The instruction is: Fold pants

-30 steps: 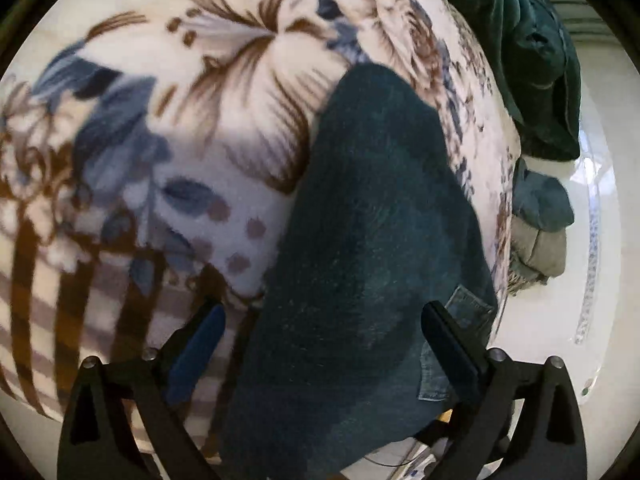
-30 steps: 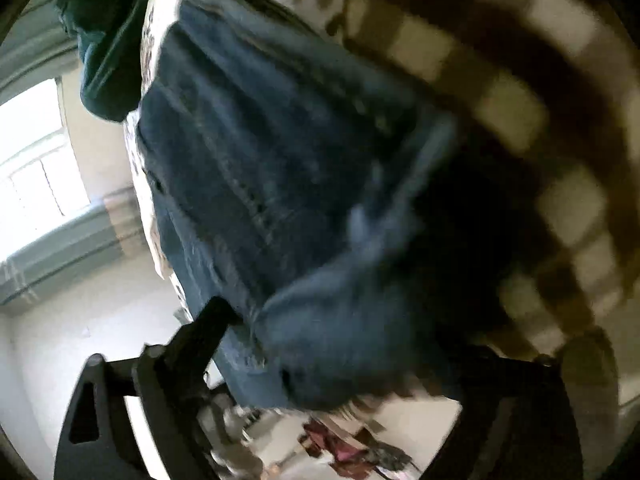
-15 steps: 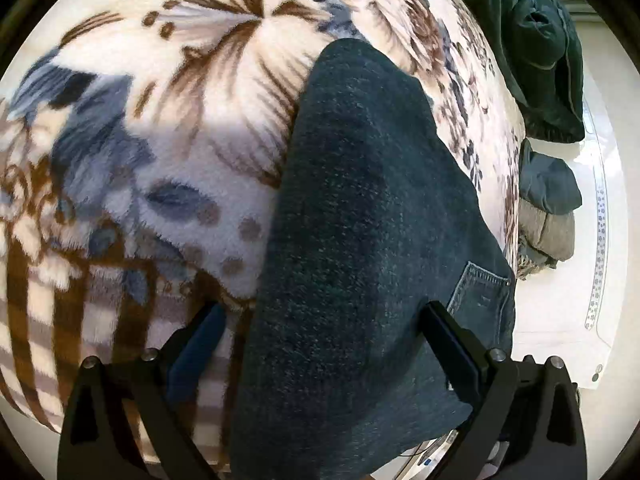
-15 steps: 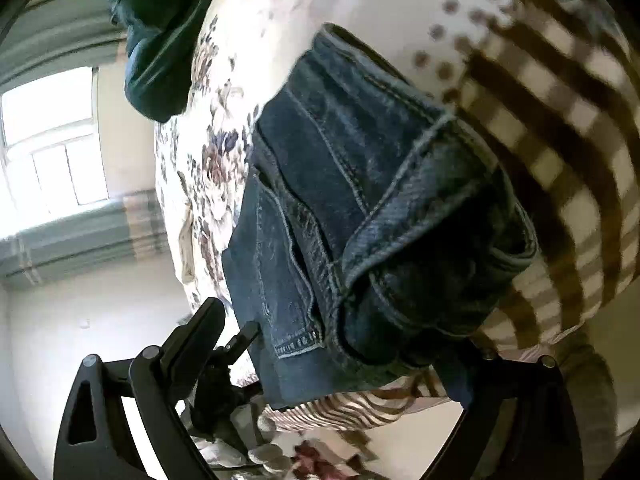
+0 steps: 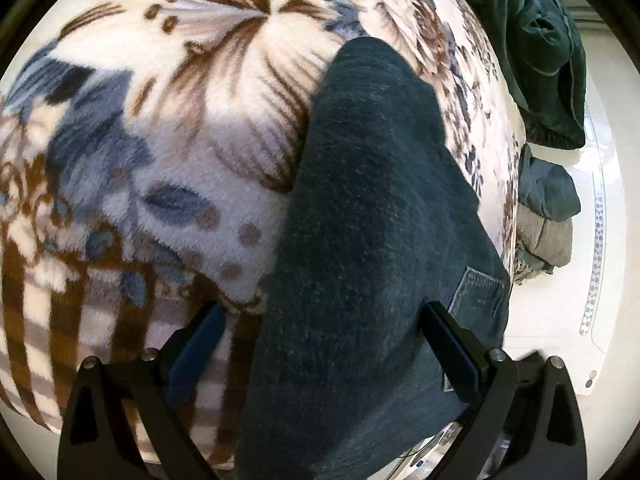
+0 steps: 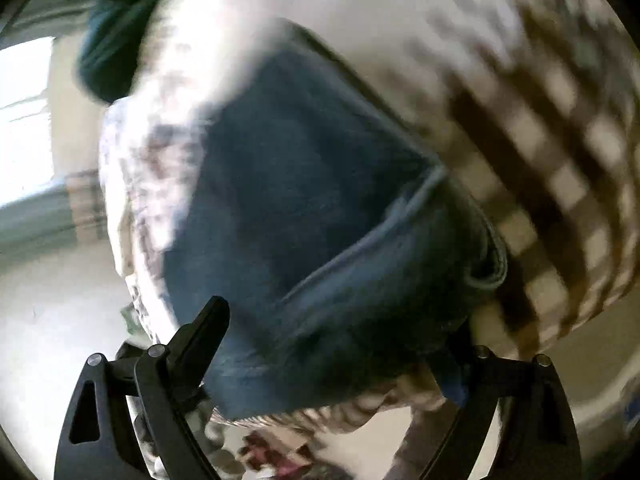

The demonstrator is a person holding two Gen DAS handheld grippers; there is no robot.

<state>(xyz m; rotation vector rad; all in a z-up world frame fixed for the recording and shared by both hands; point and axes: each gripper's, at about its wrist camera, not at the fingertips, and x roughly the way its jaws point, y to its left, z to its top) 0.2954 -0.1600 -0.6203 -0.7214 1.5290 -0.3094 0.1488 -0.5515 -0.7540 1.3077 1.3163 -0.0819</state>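
Note:
Dark blue denim pants lie folded into a long strip on a floral fleece blanket. A back pocket shows at the strip's right edge. My left gripper is open just above the near end of the pants, its fingers on either side of the cloth. In the right wrist view, which is blurred, the pants show a folded waistband edge. My right gripper is open and straddles their near end.
A dark green garment lies at the blanket's far right, with a small pile of folded clothes below it. A white floor lies past the bed edge. A window shows at left.
My left gripper has crept a little closer over the pants. My right gripper has swung over the folded waistband end, and its view has become blurred.

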